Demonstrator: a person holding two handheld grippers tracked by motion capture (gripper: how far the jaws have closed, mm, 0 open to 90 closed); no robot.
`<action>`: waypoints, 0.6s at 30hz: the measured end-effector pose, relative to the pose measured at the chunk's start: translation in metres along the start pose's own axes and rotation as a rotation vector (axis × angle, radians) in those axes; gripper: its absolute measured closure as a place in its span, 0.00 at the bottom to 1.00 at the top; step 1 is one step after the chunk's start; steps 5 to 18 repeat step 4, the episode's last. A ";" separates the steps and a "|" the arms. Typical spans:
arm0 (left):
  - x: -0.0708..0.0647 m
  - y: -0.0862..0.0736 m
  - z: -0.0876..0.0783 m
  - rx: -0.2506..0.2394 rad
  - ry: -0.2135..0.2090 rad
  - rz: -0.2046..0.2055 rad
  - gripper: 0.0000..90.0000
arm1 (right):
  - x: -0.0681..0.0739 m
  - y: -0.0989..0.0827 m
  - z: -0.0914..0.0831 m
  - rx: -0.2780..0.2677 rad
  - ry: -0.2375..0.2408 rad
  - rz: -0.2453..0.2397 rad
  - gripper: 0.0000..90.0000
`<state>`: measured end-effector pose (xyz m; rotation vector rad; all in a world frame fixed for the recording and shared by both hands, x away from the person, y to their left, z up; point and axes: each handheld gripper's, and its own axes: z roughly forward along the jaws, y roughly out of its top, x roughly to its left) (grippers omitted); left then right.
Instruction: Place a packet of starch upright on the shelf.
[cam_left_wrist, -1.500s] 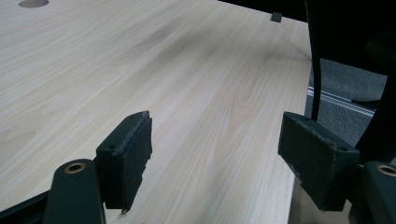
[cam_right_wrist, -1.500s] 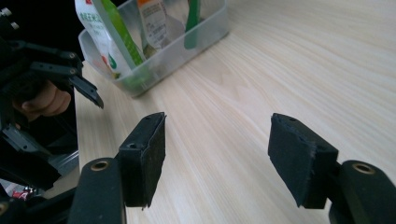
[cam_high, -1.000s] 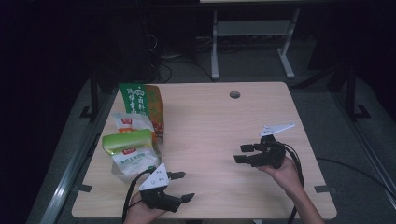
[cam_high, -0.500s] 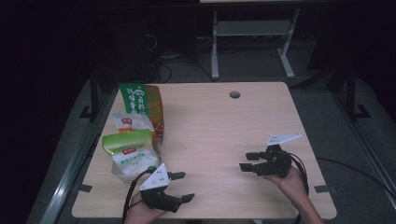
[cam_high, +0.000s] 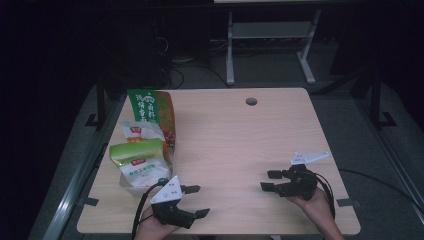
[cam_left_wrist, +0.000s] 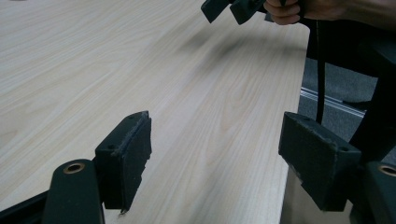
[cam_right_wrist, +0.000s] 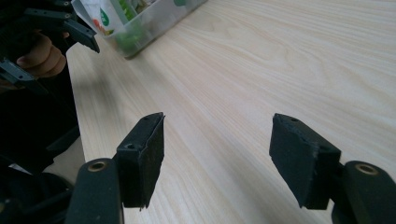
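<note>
In the high view, the left gripper (cam_high: 197, 201) is at the lower left of the frame, near the front edge of the wooden table (cam_high: 235, 140). Its two jaws are spread apart and nothing is between them. The left gripper view shows the same: the two black pads (cam_left_wrist: 128, 156) stand wide over bare wood, and the table edge runs down at the right side of that frame.

The right gripper (cam_high: 270, 180) is at the lower right of the high view, in the person's right hand (cam_high: 312, 202), and it points toward the left of the frame. Its jaws are also spread and hold nothing. In the right gripper view, the pads (cam_right_wrist: 147, 154) are open above the bare wood.

The things nearest to the grippers are the snack bags (cam_high: 142, 162), in the left part of the high view. They lie in a row along the left edge of the table. The nearest white and green bag is just beside the left gripper, a little above it in the frame, but I cannot tell if they touch. A tall green bag (cam_high: 145, 107) is at the far end of the row. The right gripper is well apart from the bags.

In the upper left of the right gripper view, the bags (cam_right_wrist: 135, 23) appear again, with the left gripper (cam_right_wrist: 51, 42) in front of them.
</note>
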<state>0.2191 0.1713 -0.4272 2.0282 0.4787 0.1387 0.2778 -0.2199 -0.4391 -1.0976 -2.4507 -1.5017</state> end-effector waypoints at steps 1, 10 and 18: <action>0.000 0.000 0.000 0.001 -0.003 0.002 0.28 | 0.001 -0.002 -0.001 -0.005 -0.001 0.003 0.38; 0.000 0.001 0.001 0.006 -0.009 0.000 0.28 | 0.003 -0.009 -0.001 -0.011 -0.010 0.006 0.37; 0.000 0.001 0.001 0.006 -0.009 0.000 0.28 | 0.003 -0.009 -0.001 -0.011 -0.010 0.006 0.37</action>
